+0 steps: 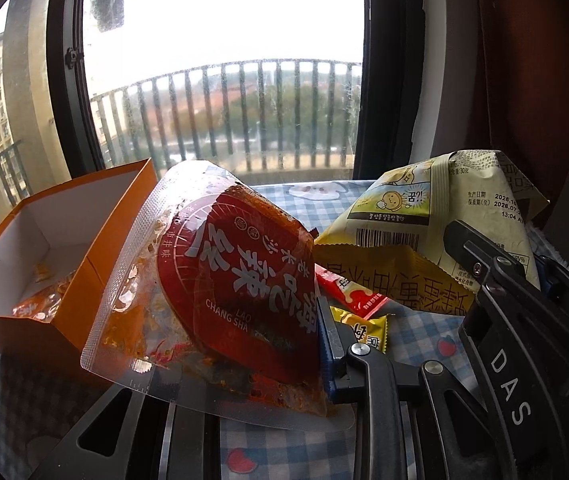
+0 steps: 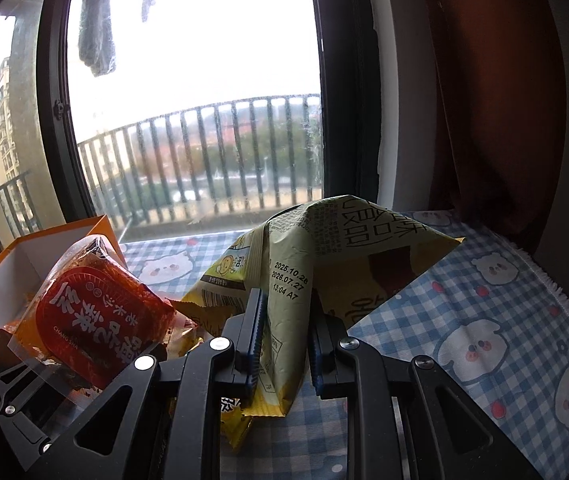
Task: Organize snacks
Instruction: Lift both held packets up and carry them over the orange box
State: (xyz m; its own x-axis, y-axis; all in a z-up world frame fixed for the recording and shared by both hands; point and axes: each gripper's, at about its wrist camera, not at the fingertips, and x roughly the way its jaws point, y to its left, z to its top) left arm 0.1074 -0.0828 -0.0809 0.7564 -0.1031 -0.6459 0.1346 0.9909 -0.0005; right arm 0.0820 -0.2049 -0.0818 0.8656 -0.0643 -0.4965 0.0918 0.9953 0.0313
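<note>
Beside the open orange cardboard box (image 1: 96,256) with a white inside, which stands on the blue-and-white checked tablecloth (image 2: 484,320) printed with small animal faces, the left gripper (image 1: 316,344) is clenched on one clear vacuum-sealed snack pouch with a red label (image 1: 220,280), held tilted just right of the box and clear of the cloth. Inside the box lies one orange-toned packet (image 1: 40,296), seen only in part. Right of the box, past the pouch, the right gripper (image 2: 284,340) pinches one pale yellow-green crinkled snack bag (image 2: 324,260) printed with black text and a barcode; the bag's lower edge is squeezed between the two blue-padded fingers (image 2: 254,332) while its body rises above them like a tent. Between the two held items, farther from the box, three more flat wrappers lie on the cloth: one yellow bag with large characters (image 1: 396,284), one red stick packet (image 1: 352,290) and one small yellow sachet (image 1: 364,326). Behind the box stands one dark-framed window (image 1: 224,60) with a railing outside.
</note>
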